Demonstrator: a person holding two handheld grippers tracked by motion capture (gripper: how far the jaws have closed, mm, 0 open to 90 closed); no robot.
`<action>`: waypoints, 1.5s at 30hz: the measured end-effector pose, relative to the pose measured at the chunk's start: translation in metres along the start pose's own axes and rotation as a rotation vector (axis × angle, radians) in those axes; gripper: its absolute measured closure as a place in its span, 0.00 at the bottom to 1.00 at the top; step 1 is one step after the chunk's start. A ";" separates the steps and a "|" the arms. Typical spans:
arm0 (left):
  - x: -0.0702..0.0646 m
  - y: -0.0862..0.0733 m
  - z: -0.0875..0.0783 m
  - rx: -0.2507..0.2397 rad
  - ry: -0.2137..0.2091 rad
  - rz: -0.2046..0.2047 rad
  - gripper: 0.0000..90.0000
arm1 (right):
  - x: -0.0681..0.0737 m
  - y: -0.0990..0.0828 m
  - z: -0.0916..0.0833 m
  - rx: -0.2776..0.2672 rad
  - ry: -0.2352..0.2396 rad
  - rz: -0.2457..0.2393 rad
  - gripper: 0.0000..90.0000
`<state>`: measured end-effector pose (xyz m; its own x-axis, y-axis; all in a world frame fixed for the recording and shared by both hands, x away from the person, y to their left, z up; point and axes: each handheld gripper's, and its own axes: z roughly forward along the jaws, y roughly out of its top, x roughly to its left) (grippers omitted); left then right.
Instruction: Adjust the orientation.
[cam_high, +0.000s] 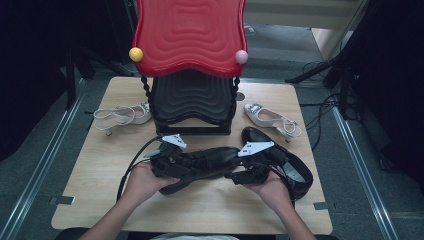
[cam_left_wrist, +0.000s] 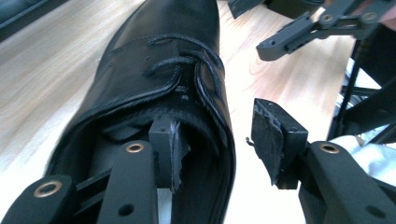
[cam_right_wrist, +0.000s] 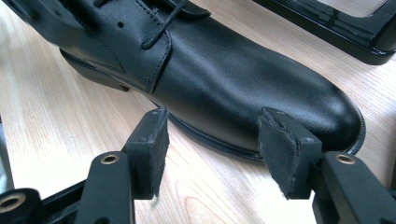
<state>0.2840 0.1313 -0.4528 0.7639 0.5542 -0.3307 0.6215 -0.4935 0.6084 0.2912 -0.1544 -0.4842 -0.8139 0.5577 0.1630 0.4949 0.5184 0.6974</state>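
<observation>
Straddling the black lace-up shoe (cam_left_wrist: 154, 84) collar, left gripper (cam_left_wrist: 217, 140) jaws apart | right gripper (cam_right_wrist: 212, 149) open at toe, 3 o'clock | worktop (cam_high: 210, 200) centre

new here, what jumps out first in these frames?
The red wavy shelf of the rack at the table's far edge. In front of it, both grippers meet on a black lace-up shoe: the left gripper straddles its collar wall, the right gripper open at its toe. A white heeled sandal lies on either side.
</observation>
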 end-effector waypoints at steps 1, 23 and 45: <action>0.000 0.000 -0.006 -0.002 0.008 0.005 0.59 | 0.001 0.000 0.000 0.001 0.000 0.001 0.49; 0.058 -0.023 -0.064 -0.107 0.075 0.007 0.86 | 0.014 0.003 0.008 -0.028 0.025 0.015 0.54; 0.087 -0.023 -0.002 0.008 -0.011 -0.068 1.00 | 0.032 0.002 0.030 -0.036 0.004 0.031 0.97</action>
<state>0.3358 0.1918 -0.4938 0.7218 0.5793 -0.3787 0.6731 -0.4604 0.5788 0.2750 -0.1162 -0.4981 -0.7999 0.5701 0.1875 0.5081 0.4772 0.7170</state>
